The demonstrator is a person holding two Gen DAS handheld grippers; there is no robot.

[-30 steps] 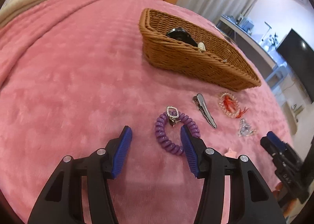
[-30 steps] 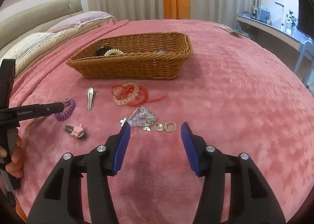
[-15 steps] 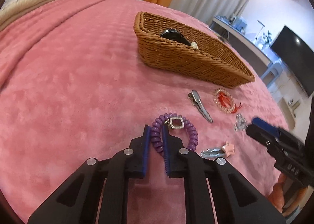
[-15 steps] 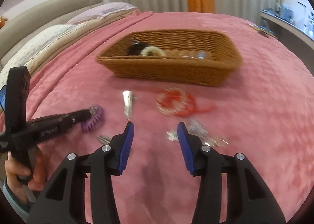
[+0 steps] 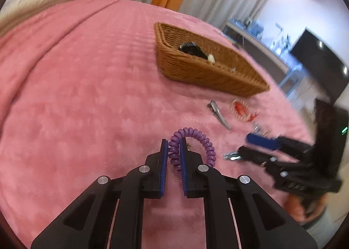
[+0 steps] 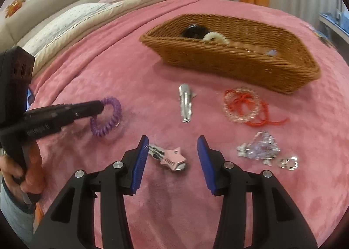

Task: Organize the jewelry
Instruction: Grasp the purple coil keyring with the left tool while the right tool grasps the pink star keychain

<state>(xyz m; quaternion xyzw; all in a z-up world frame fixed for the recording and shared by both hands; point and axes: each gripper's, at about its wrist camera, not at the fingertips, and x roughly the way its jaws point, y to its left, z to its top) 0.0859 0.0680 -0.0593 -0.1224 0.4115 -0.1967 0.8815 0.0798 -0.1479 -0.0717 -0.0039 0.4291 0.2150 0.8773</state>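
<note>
My left gripper point(image 5: 173, 147) is shut on a purple spiral hair tie point(image 5: 197, 137) and holds it just above the pink blanket; both also show in the right wrist view, the gripper point(image 6: 99, 107) and the tie point(image 6: 109, 118). My right gripper point(image 6: 173, 148) is open, its jaws standing either side of a pink star hair clip point(image 6: 169, 158). A wicker basket point(image 6: 240, 61) at the back holds a black item point(image 6: 195, 30) and a cream hair tie point(image 6: 214, 37); it also shows in the left wrist view point(image 5: 207, 70).
On the blanket lie a silver hair clip point(image 6: 185, 102), a red-and-clear bracelet point(image 6: 244, 105), a clear crystal piece point(image 6: 259, 146) and a small silver ring point(image 6: 289, 161). Pillows point(image 6: 76, 19) lie at the far left. A desk point(image 5: 261, 39) and a TV point(image 5: 320, 63) stand to the right.
My left gripper closed on the purple hair tie and has lifted it slightly. My right gripper swung left and down over the pink star clip, still open.
</note>
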